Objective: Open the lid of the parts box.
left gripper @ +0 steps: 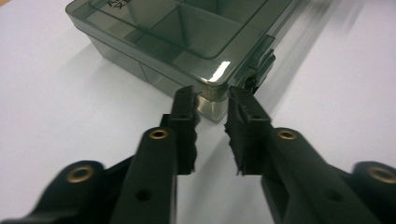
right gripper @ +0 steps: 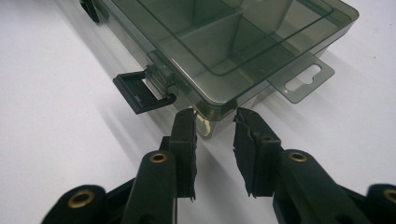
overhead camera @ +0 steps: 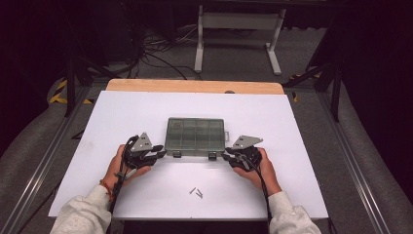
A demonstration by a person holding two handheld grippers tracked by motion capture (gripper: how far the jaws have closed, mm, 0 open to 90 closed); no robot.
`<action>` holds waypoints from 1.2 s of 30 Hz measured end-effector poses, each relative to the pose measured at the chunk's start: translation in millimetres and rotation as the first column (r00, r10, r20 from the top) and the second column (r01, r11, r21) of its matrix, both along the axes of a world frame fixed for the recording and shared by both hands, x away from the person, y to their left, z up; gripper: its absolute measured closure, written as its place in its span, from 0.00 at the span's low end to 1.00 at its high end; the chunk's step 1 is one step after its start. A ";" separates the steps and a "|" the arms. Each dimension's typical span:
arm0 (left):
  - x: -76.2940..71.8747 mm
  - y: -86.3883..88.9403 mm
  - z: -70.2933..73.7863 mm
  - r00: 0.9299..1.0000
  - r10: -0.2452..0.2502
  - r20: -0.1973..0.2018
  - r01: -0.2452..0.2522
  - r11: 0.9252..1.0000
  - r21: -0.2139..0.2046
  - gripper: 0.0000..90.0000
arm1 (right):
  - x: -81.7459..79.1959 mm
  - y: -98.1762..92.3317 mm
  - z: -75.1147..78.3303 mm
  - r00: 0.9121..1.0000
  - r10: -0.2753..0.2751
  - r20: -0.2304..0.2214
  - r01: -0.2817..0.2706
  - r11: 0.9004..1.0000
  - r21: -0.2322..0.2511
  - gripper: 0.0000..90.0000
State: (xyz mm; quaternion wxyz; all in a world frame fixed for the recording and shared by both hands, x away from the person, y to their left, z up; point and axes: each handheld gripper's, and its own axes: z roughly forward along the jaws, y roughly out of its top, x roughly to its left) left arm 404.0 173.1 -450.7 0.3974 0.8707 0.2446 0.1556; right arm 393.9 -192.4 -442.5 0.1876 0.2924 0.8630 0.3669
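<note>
- Nearest the person, two small dark screws lie loose on the white desk, well apart from everything else.
- Just beyond them, the left claw sits at the near left corner of the smoky clear compartment box. In the left gripper view its tips stand on either side of that corner, very close to the plastic, with a clear gap between the pads farther back; whether the pads actually press on the corner cannot be told.
- The right claw sits the same way at the near right corner. In the right gripper view its tips flank the corner and the pads stay apart; a firm grip cannot be told here either.
- The box rests flat in the middle of the desk, lid down, its dividers showing through the lid.
- A black latch on the box's near side hangs flipped open, away from the lid, just beside the right claw.
- A hang tab with a slot sticks out from the box's right end.
- Farther off, a bare wooden strip edges the desk.
</note>
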 end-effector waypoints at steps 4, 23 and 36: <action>0.9 -1.1 -0.9 1.000 -0.002 -0.002 0.002 1.000 -0.001 0.76 | 0.5 -0.1 -0.4 1.000 0.000 -0.001 0.000 1.000 -0.002 0.78; -0.3 0.2 1.4 1.000 -0.011 0.008 0.012 1.000 -0.007 0.82 | -3.0 -0.6 3.6 1.000 0.000 0.024 -0.001 1.000 0.010 0.83; -0.7 1.8 3.8 1.000 -0.007 0.023 0.007 1.000 -0.012 0.86 | -4.9 -3.9 8.5 0.998 -0.007 0.061 0.006 1.000 0.027 0.89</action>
